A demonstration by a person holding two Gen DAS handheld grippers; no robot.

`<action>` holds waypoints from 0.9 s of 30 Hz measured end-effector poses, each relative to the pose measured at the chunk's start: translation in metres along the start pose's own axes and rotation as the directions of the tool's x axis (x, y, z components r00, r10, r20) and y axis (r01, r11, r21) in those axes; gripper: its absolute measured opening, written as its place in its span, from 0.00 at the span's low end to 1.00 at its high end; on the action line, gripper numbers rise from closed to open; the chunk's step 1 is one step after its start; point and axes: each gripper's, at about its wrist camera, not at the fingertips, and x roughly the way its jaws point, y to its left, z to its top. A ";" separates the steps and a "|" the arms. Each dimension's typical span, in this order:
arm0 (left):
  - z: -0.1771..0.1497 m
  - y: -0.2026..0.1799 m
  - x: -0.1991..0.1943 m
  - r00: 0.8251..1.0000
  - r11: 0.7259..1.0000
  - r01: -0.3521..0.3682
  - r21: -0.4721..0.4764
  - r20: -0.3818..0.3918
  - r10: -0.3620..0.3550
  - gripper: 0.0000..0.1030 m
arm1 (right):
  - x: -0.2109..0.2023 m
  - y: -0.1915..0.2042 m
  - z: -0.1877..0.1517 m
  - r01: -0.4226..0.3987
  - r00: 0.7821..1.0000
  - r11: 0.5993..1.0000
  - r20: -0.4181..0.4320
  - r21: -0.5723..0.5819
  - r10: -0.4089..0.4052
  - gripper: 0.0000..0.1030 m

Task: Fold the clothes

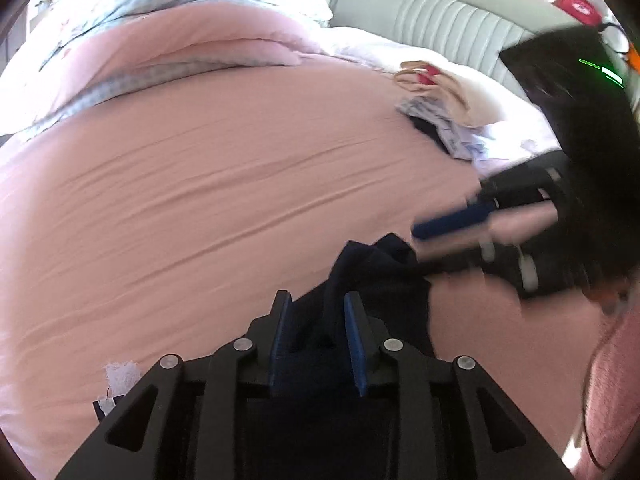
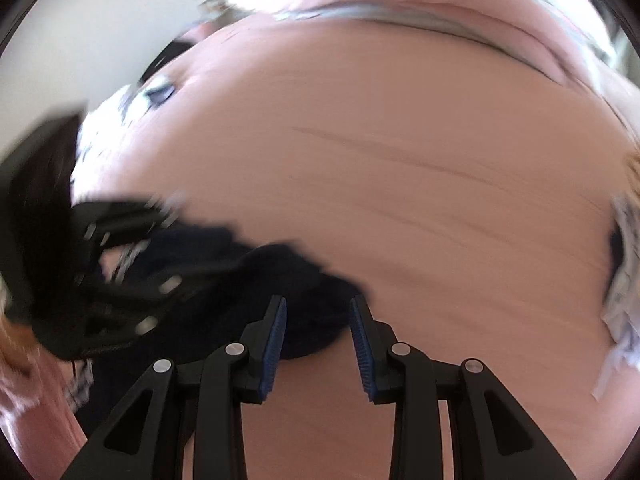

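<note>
The blue-padded fingers (image 1: 355, 344) of the left gripper (image 1: 318, 344) stand parted around a bunched navy garment (image 1: 372, 276) on the pink bedsheet (image 1: 200, 184), the right gripper (image 2: 318, 348) gapes empty just beside it, and the cloth looks light, limp, best pinched at 1 edge.

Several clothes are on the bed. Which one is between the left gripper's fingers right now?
The dark navy garment, bunched between the left gripper. The light patterned garment and the beige one lie far off, near the headboard.
</note>
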 end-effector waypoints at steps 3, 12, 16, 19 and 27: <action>-0.009 0.001 0.002 0.999 1.000 0.002 -0.005 0.036 -0.002 0.23 | 0.012 0.007 -0.009 0.040 0.999 0.999 -0.016 0.015 -0.040 0.30; -0.018 0.011 0.010 0.999 0.997 0.034 -0.065 0.044 -0.032 0.31 | -0.015 0.018 -0.022 0.134 0.985 0.983 0.090 0.123 -0.146 0.37; -0.019 0.012 -0.001 0.996 0.996 0.040 -0.075 0.085 -0.034 0.31 | -0.015 0.005 -0.016 0.091 0.990 0.989 0.095 0.117 -0.102 0.40; -0.013 0.010 -0.006 0.994 0.996 0.047 -0.074 0.105 -0.039 0.31 | 0.003 0.027 -0.005 0.103 0.992 0.995 0.074 0.010 -0.104 0.40; -0.027 0.038 -0.009 0.994 0.980 -0.060 -0.190 0.076 0.076 0.31 | 0.011 -0.008 -0.012 0.155 0.980 0.951 0.083 0.268 -0.183 0.40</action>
